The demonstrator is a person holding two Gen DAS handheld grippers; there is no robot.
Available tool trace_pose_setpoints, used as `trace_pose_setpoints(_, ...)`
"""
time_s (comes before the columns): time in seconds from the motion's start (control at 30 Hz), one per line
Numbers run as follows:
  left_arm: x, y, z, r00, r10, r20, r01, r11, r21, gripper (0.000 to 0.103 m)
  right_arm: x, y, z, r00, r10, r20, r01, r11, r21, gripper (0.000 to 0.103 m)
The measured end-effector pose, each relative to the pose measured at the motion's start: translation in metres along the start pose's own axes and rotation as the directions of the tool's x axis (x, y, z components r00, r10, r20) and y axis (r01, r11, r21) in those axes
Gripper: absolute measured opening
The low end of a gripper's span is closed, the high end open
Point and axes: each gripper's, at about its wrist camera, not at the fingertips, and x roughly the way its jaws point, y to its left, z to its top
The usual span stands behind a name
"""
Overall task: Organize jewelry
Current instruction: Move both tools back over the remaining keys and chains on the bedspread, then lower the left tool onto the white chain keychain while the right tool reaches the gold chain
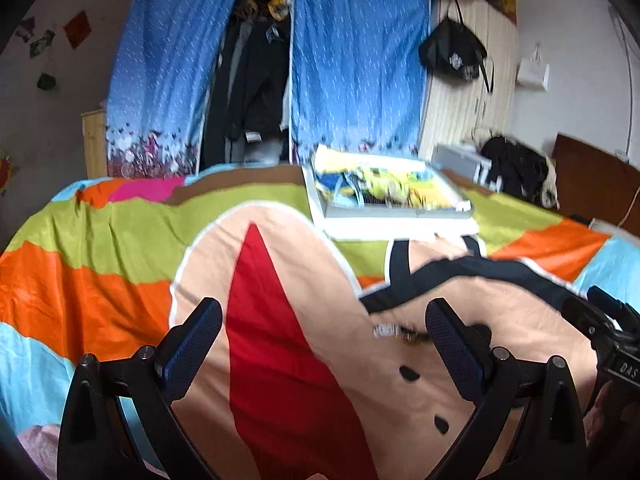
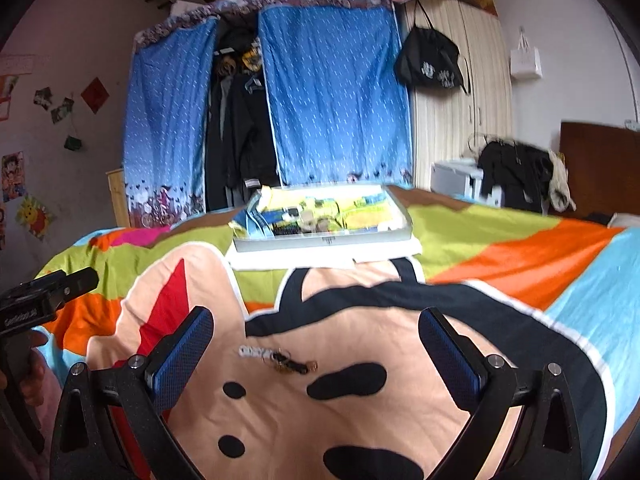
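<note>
We are hovering both tools low over the bedspread (image 2: 360, 420), and the right gripper (image 2: 316, 344) is holding its fingers wide with nothing between them; the left gripper (image 1: 324, 332) is spread just as wide and just as empty. In the right wrist view the jewelry (image 2: 278, 358) is lying on the peach patch of fabric just ahead of the fingertips, a little toward the left finger; in the left wrist view the same little heap (image 1: 400, 332) is sitting close beside the right finger's inner face. It is looking like a small tangle: a pale beaded stretch at one end, darker brassy links and a ring shape at the other, though blur is hiding the finer detail. As we are judging it, the pickup is wanting one finger down on either side of the heap, closing gently so the chain is not snagging the soft cloth. Farther ahead, well apart, the flat organizer box (image 2: 324, 236) is waiting on a white sheet, its compartments too smeared to read.
</note>
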Motion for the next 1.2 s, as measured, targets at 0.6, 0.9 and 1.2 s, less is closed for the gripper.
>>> trace_pose_setpoints(0.6, 0.061, -0.017, -0.020, 0.959, -0.018, -0.281, 0.039, 0.997, 0.066, 0.100, 0.048, -0.021, -0.028, 0.945, 0.017, -0.326, 0.018, 0.994, 0.105, 0.103)
trace_pose_setpoints(0.9, 0.098, -0.023, -0.008, 0.928, -0.066, -0.367, 0.122, 0.984, 0.129, 0.100, 0.064, -0.037, -0.013, 0.930, 0.050, -0.364, -0.025, 0.997, 0.074, 0.103)
trace_pose_setpoints(1.2, 0.143, -0.021, 0.001, 0.923, -0.106, -0.371, 0.198, 0.956, 0.218, 0.100, 0.110, -0.051, -0.011, 0.863, 0.133, -0.487, -0.183, 0.982, -0.056, 0.103)
